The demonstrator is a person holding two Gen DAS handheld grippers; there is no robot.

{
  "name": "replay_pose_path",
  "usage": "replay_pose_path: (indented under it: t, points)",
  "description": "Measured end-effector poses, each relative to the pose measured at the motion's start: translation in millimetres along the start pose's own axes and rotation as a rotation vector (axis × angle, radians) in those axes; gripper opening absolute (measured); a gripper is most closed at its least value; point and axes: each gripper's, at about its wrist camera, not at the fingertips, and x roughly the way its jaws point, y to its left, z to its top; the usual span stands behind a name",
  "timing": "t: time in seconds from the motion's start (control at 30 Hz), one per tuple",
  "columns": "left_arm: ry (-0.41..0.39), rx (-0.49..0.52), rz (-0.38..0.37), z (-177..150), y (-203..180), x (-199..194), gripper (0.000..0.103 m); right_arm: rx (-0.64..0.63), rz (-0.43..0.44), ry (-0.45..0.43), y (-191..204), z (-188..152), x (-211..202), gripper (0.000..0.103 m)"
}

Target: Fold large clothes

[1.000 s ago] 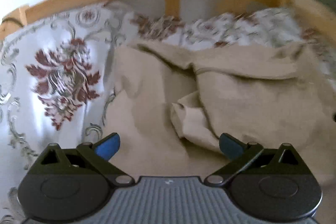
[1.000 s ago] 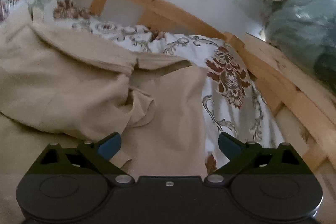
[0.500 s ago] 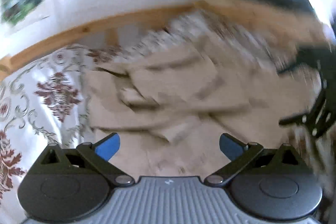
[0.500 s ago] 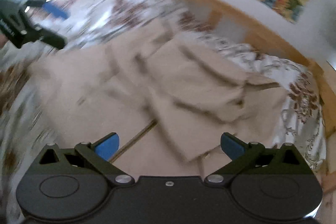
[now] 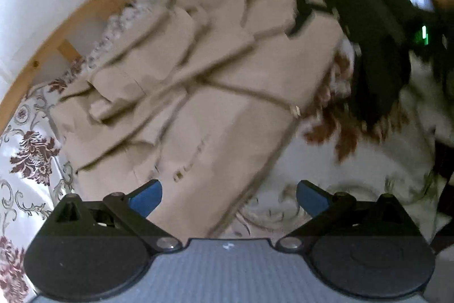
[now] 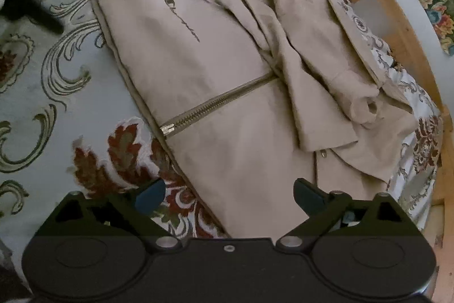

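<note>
Beige jacket [image 6: 227, 93] now zipper-side visible, both jaws apart

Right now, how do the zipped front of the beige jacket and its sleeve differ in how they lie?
The zipped front lies fairly flat on the floral bedspread, with the zipper closed and running straight. The sleeve is crumpled, creased and folded across the body, its cuff curled open. The front shows script lettering; the sleeve is plain. Both are the same beige fabric, and neither is gripped.
</note>
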Motion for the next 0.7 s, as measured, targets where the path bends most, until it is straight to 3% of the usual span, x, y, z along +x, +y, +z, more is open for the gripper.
replay_pose_path:
  t: [0.13,0.23,0.3,0.33,0.4,0.5,0.6,0.7]
  points:
    - [0.080,0.067,-0.008,-1.4,-13.9,18.0,0.103,-0.024,-0.009,-0.035,4.8,0.9,7.7,0.096]
    - [0.137,0.087,0.025,-3.4,-18.1,32.3,0.103,0.026,0.022,-0.078,-0.3,1.9,9.2,0.086]
    - [0.186,0.098,0.082,-5.4,-16.4,43.7,0.103,0.059,0.055,-0.108,-5.1,2.4,7.9,0.067]
    - [0.191,0.098,0.097,-6.7,-14.9,45.2,0.103,0.072,0.069,-0.120,-7.6,3.0,7.5,0.064]
    - [0.185,0.085,0.125,-6.6,-12.2,44.4,0.103,0.084,0.088,-0.152,-8.9,3.5,2.7,0.040]
    - [0.174,0.076,0.209,-4.2,-8.1,42.4,0.102,0.138,0.073,-0.243,-16.8,3.5,-11.3,0.029]
    - [0.147,0.041,0.294,-0.3,0.2,39.1,0.093,0.269,0.056,-0.343,-38.3,-0.5,-24.2,0.022]
    - [0.140,-0.013,0.392,2.1,16.5,39.8,0.074,0.378,0.049,-0.408,-56.8,-6.0,-31.7,0.019]
